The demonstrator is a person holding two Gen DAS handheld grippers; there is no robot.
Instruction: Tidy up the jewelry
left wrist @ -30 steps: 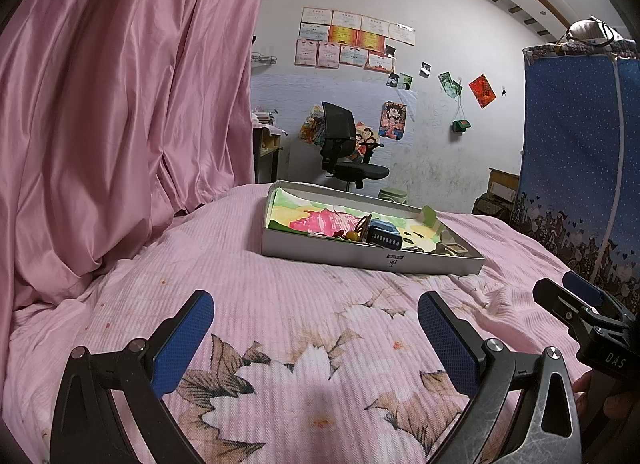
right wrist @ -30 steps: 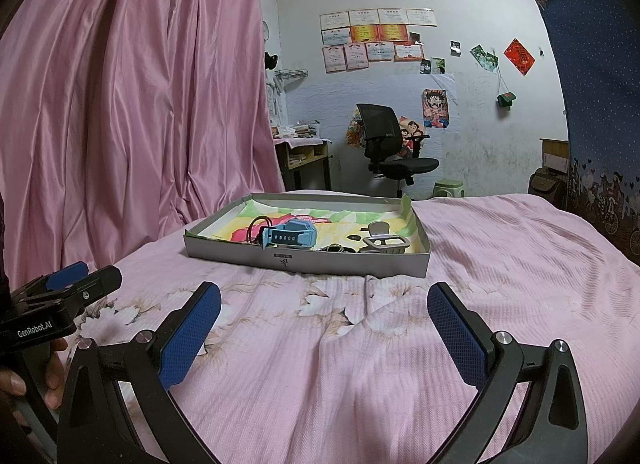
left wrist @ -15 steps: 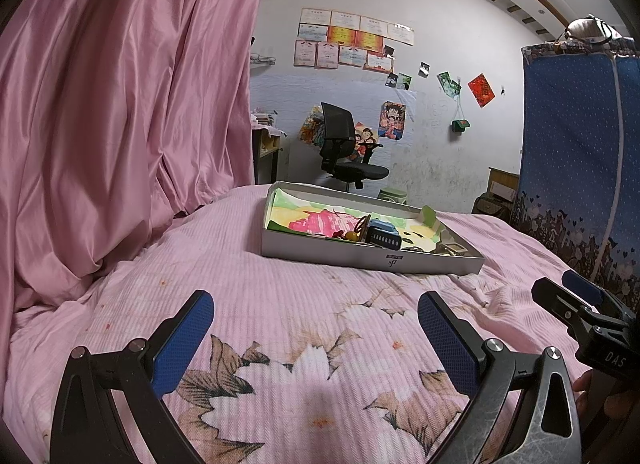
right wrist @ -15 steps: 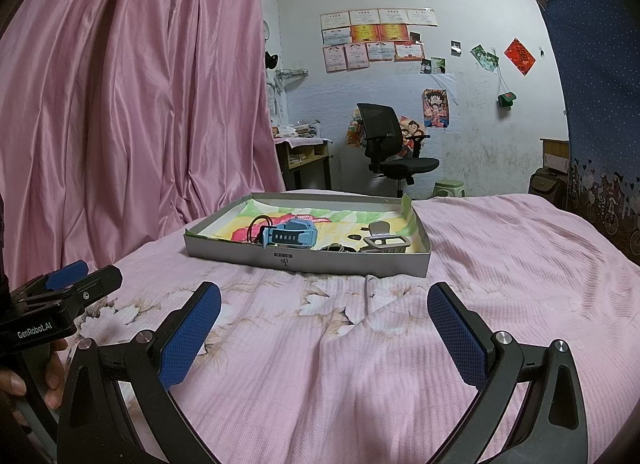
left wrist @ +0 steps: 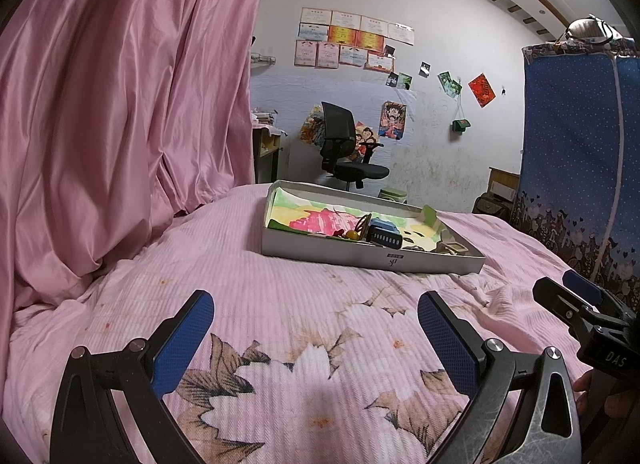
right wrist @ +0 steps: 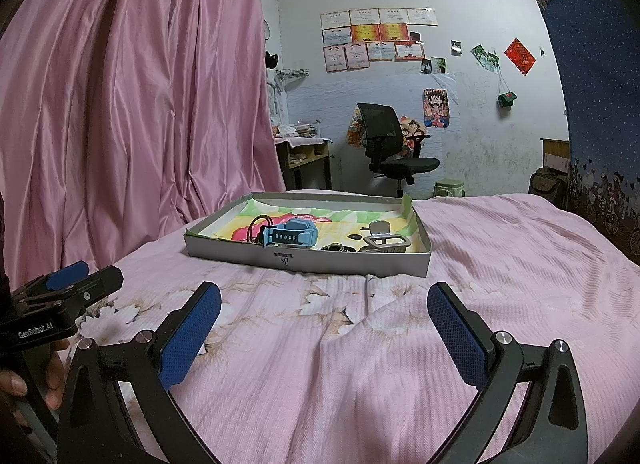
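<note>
both grippers are released and empty, low in frame over the bed (right wrist: 500, 248): left gripper (left wrist: 316, 334), right gripper (right wrist: 324, 324). the box (right wrist: 304, 260) sits mid-frame, well apart from both. inside it, left to right: thin cords (right wrist: 256, 226), limp and likely to snag; a blue watch (right wrist: 290, 234), light, with a springy strap, probably best pinched across the band; a grey clip (right wrist: 386, 242), which looks stiff and small.
</note>
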